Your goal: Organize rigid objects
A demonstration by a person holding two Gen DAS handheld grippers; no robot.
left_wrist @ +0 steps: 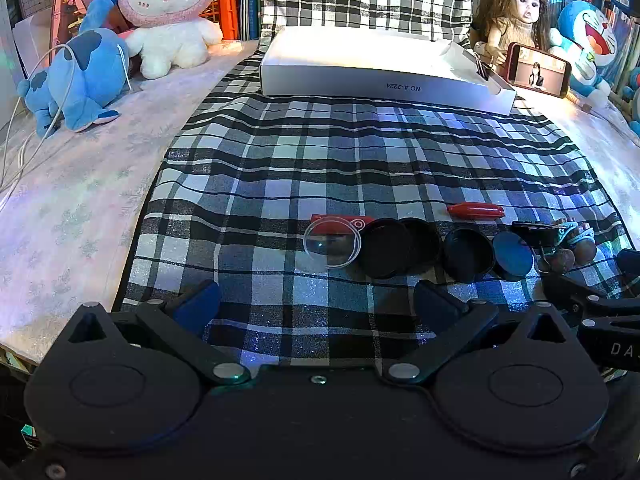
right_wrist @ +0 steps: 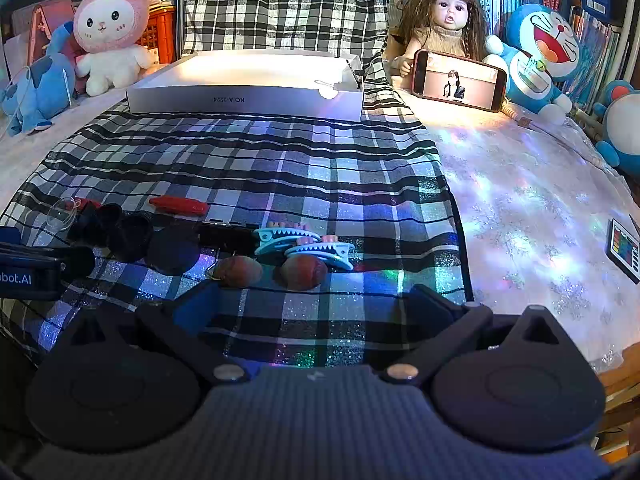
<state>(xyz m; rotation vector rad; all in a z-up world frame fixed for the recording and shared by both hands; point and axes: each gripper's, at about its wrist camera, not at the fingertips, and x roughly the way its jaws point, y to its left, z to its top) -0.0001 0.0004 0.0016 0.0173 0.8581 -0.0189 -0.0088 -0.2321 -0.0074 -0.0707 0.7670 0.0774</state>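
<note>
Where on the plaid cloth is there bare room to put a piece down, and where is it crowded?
Free: the broad stretch of plaid cloth between the white box and the red pen-like piece, and the strip between the item row and the left gripper. Crowded: the row of lens, black caps and blue clips.

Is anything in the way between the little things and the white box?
Nothing visible is. Between the row with the magnifying glass and black lids and the white box there is only open checkered cloth. Both tongs, left and right, are open and empty.
</note>
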